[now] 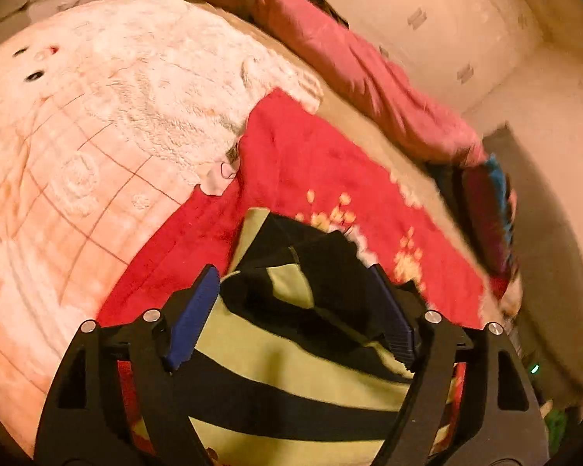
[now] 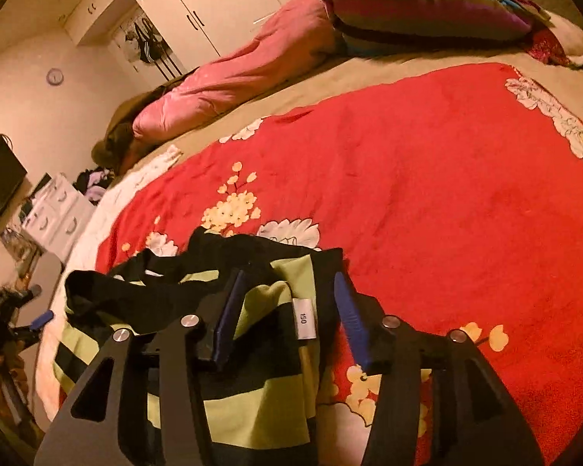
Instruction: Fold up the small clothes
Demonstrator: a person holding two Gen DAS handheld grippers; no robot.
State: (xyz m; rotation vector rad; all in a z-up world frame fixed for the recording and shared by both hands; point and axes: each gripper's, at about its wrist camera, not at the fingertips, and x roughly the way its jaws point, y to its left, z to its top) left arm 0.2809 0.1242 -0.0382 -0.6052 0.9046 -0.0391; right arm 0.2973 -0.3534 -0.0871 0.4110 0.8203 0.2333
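While the striped garment (image 1: 291,349) is seen in the left wrist view bunched on the red bedspread (image 1: 311,163), the left gripper (image 1: 291,310) is held open astride it, touching nothing. In the right wrist view, the right gripper (image 2: 287,318) is spread over the collar edge by the size tag (image 2: 304,319); the garment's lower part is cut off.

dim warm orange indoor light, motion blur, heavy fisheye bending, dark vignetted corners
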